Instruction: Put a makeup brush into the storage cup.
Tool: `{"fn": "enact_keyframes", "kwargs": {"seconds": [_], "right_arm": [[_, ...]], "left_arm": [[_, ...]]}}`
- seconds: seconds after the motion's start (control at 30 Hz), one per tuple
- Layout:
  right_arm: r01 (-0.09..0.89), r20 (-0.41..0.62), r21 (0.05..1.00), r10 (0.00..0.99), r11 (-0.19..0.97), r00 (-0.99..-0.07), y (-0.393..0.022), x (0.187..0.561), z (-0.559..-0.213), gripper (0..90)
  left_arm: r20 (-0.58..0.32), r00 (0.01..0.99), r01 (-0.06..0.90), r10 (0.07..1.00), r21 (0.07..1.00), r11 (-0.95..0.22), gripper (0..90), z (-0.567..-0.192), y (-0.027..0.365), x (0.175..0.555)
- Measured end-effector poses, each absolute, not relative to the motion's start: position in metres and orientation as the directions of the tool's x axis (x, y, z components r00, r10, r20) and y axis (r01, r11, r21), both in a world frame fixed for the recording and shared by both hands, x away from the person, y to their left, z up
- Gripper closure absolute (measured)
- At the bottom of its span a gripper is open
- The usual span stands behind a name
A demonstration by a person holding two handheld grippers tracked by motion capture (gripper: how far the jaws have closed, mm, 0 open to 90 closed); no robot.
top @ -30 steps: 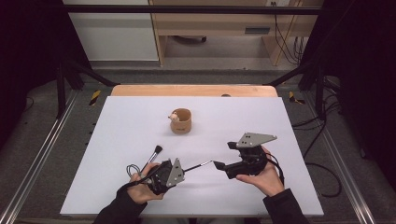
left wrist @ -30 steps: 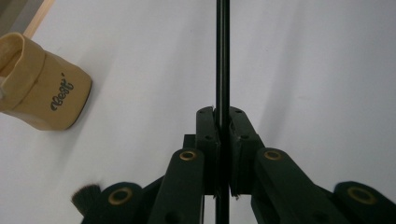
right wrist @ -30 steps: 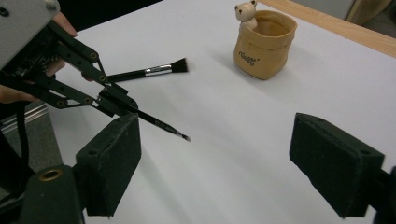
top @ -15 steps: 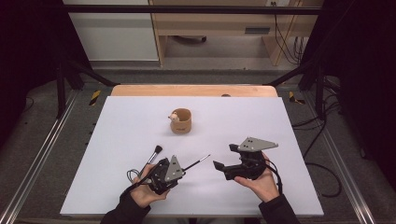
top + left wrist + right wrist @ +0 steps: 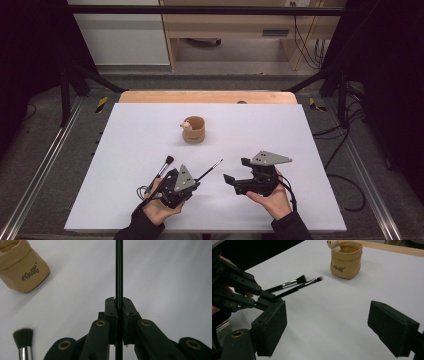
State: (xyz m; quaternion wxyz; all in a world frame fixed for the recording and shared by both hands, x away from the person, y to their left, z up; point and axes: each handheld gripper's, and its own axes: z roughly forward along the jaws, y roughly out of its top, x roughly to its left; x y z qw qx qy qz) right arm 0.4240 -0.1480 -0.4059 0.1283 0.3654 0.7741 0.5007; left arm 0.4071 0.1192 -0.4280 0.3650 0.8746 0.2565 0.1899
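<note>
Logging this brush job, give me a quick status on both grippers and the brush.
Left gripper shut on the thin brush. Right gripper open, holding nothing. Pouch ahead, apart from both. Wide brush lies beside the left gripper; nothing blocks the pouch.

A white table (image 5: 125,150) stands on grey floor (image 5: 40,150) before a wooden shelf (image 5: 225,25).

Non-task items, placed relative to the tan fabric pot (image 5: 194,130)

Tan fabric pot with dark lettering, upright on the white table (image 5: 300,150); small pale figure (image 5: 186,125), possibly a bear, at its rim. Flat-topped makeup brush (image 5: 162,169) lying on the table nearer the person than the pot, well apart from it. Wooden strip (image 5: 207,97) along the table's far edge beyond the pot; wooden cabinet (image 5: 235,22) farther behind.
</note>
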Motion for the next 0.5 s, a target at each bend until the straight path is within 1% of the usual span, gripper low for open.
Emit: {"fn": "enact_keyframes", "kwargs": {"seconds": [0.33, 0.5], "right_arm": [[0.447, 0.215, 0.879, 0.701, 0.164, -0.680, -0.1447, 0.4249, -0.4115, 18.1], [0.453, 0.234, 0.880, 0.702, 0.141, -0.673, -0.1409, 0.4253, -0.4141, 19.5]], "left_arm": [[0.092, 0.760, 0.357, 0.644, 0.769, -0.531, 84.3, -0.4271, 0.1197, 0.4092], [0.093, 0.749, 0.363, 0.656, 0.771, -0.524, 84.3, -0.4284, 0.1177, 0.4102]]}}
